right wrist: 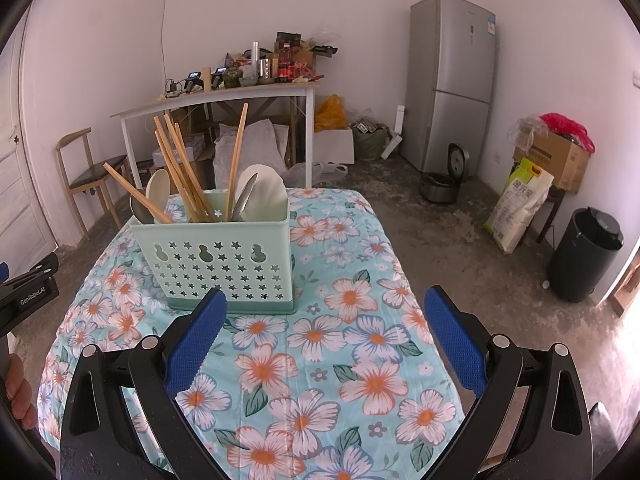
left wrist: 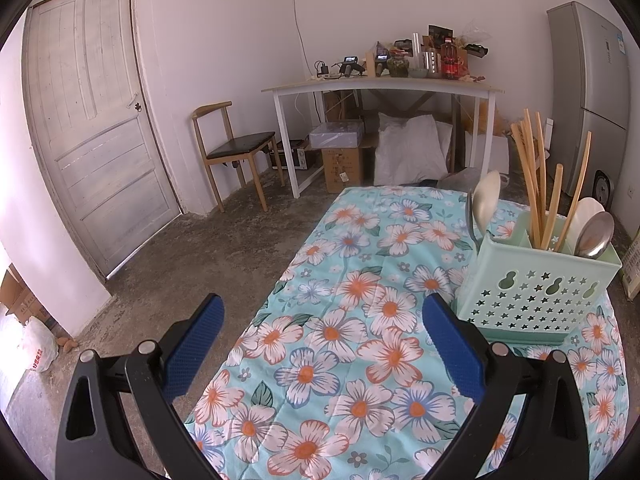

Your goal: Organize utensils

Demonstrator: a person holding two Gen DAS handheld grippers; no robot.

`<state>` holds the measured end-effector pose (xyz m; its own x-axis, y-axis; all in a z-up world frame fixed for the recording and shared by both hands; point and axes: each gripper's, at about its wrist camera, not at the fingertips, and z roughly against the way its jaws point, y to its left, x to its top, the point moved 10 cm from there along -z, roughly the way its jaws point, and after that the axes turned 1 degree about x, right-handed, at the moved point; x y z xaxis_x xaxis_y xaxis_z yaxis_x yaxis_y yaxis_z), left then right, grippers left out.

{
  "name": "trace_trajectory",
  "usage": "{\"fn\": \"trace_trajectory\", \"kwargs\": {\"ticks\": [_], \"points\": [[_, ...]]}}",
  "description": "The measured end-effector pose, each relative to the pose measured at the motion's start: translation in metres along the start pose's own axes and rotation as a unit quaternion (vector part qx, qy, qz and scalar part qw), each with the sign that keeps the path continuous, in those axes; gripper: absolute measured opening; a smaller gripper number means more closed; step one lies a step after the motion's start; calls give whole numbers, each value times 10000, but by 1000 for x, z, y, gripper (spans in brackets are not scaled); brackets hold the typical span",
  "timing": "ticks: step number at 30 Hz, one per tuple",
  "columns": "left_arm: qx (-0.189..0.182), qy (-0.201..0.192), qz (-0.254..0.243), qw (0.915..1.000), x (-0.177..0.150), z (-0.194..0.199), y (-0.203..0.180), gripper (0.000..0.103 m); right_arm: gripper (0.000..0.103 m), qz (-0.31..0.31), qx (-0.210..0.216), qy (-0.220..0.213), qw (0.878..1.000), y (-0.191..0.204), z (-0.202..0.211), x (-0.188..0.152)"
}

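Both grippers, left gripper (left wrist: 322, 344) and right gripper (right wrist: 325, 340), hover level over the floral desk (right wrist: 360, 360) (fingers released, grasping nothing), near the green caddy (right wrist: 224, 264).

Grey fridge (right wrist: 452, 80), cluttered white desk (right wrist: 216, 98), wooden chair (left wrist: 236, 148), black bin (right wrist: 586, 254)

On the black body of my left gripper (right wrist: 30, 294), seen from my right wrist camera, I read "GenRobot.AI" in white letters. Other labels are too blurred to read.
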<state>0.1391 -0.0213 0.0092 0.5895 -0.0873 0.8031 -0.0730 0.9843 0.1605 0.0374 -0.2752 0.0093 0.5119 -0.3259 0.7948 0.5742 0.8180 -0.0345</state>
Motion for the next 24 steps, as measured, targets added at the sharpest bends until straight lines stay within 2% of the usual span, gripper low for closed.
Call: {"fn": "trace_trajectory", "kwargs": {"ticks": [24], "points": [[-6,4,9,10000,0,0,1,97,95,1,5,1,10000,0,0,0]]}}
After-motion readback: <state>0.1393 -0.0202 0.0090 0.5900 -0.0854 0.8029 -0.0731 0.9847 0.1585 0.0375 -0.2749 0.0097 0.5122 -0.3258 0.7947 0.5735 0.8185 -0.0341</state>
